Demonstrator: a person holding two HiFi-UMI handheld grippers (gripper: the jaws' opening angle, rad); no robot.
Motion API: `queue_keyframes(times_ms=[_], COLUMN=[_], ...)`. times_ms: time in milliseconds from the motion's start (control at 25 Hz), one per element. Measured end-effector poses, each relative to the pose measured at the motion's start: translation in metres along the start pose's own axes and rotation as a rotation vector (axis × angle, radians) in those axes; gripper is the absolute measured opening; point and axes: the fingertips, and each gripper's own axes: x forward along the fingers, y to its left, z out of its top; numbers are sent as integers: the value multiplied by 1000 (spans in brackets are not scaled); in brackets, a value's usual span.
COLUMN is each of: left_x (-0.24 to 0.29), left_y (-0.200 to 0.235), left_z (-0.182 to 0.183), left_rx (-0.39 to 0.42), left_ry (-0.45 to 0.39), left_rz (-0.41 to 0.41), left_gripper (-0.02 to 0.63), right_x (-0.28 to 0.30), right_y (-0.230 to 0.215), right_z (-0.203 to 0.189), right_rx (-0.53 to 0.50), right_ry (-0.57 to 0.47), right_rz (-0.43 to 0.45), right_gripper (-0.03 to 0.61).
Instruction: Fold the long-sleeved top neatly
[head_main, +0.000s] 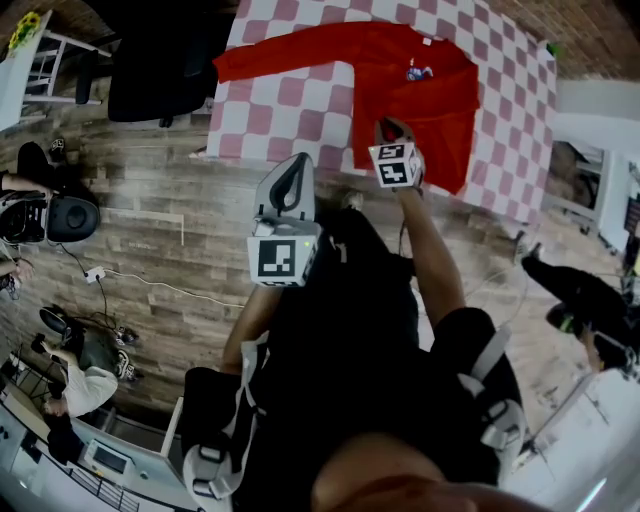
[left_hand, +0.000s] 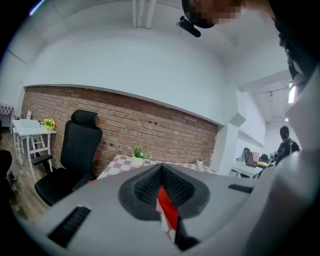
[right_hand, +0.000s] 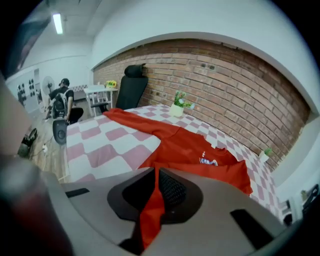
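Note:
The red long-sleeved top (head_main: 425, 90) lies on the pink-and-white checked table (head_main: 290, 120), with one sleeve (head_main: 280, 55) stretched out to the left. My right gripper (head_main: 392, 130) is at the top's near hem and is shut on it. In the right gripper view the red cloth (right_hand: 152, 212) runs between the closed jaws (right_hand: 156, 187), and the rest of the top (right_hand: 192, 147) spreads out beyond. My left gripper (head_main: 293, 168) hangs just off the table's near edge. It is shut with nothing in it (left_hand: 162, 192); only a sliver of red top and checks shows through the gap.
A black office chair (head_main: 160, 60) stands left of the table, with a white side table (head_main: 40, 60) beyond it. A small potted plant (right_hand: 176, 109) sits at the table's far edge by the brick wall. People sit on the floor at the left (head_main: 75, 385) and right (head_main: 580, 300).

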Motion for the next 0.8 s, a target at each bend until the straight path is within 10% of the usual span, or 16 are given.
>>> queue_keyframes(times_ms=[400,800], left_x=[1,-9], left_y=[-4,29], left_z=[16,37], left_rx=[23,33], left_ry=[-13,-57], left_rz=[181,363], left_gripper=[0,0], right_x=[-100,-182], right_y=[-7,19], right_z=[83,176], right_rx=[193,176], right_ry=[-342,-578], right_rz=[242,462], right_gripper=[9,8])
